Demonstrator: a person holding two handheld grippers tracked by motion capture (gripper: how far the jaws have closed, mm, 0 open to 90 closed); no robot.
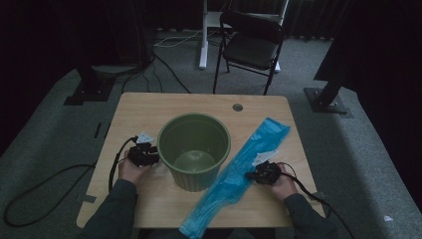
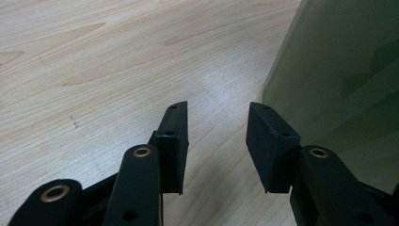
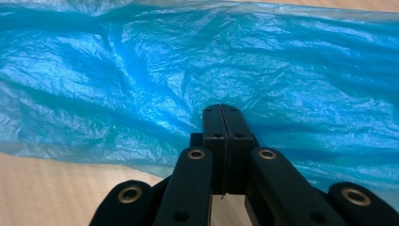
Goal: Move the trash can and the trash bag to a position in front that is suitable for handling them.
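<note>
On the left of the high view, gripped in the person's left hand (image 1: 127,172): the left tool (image 1: 151,156), low over the pale wooden table (image 1: 149,109), with a black cable (image 1: 115,164) looping off its back. Points toward the green bin (image 1: 191,181) and sits just beside its outer wall. In the left gripper view, left tool (image 2: 216,141) spread, jaws apart with bare table (image 2: 94,70) between them. Grips nothing. Right jaw close against the green bin (image 2: 348,70); cannot tell whether touching.

At the middle of the table: the bin, upright, mouth open to the top, its round floor in sight.

To the right of the bin: a long blue bag (image 1: 249,159), thin crinkled plastic, flat on the table. Lies aslant, from the near edge beside the bin's base up toward the far right corner. Touches or nearly touches the bin's wall low down.

At the bag's right edge, in the person's right hand (image 1: 286,186): the right tool (image 1: 253,175), aimed left into the plastic. In the right gripper view, right tool (image 3: 221,113) pressed together, jaws face to face with no gap, pinching the blue bag (image 3: 141,70) at the tips. Creases in the film draw in toward that pinch.

Beyond the table's far edge, toward the right: a black folding chair (image 1: 251,45) on grey carpet.
</note>
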